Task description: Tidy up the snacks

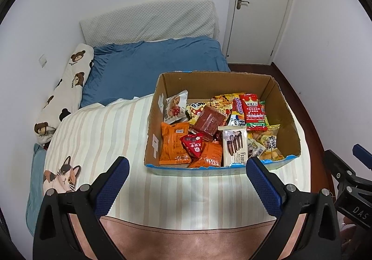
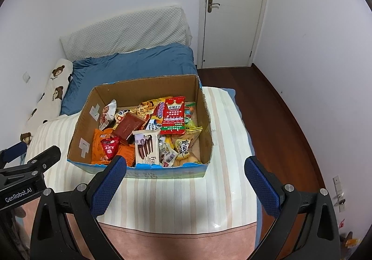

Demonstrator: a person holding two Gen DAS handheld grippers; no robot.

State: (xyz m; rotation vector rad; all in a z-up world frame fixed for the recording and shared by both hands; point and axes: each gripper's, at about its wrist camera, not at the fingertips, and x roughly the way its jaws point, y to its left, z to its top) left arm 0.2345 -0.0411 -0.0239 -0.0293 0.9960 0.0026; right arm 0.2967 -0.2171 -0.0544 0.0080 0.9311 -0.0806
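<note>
An open cardboard box [image 1: 209, 83] [image 2: 144, 90] sits on the bed, full of snack packets. Among them are an orange packet [image 1: 173, 143] [image 2: 100, 146], a red triangular packet [image 1: 194, 144], a white biscuit packet [image 1: 234, 146] [image 2: 147, 146], and a red packet with white text [image 1: 253, 111] [image 2: 173, 115]. My left gripper [image 1: 187, 167] is open and empty, just short of the box's near wall. My right gripper [image 2: 186, 163] is also open and empty at the same wall. Each wrist view catches the other gripper at its edge.
The box rests on a striped sheet [image 1: 104, 125] with a cat print [image 1: 62, 176]. Behind lie a blue quilt [image 1: 144, 64], a bear-print pillow [image 1: 69, 87] and a white cushion [image 1: 148, 20] against the wall. Wooden floor [image 2: 279, 106] and a closed door [image 2: 234, 11] are to the right.
</note>
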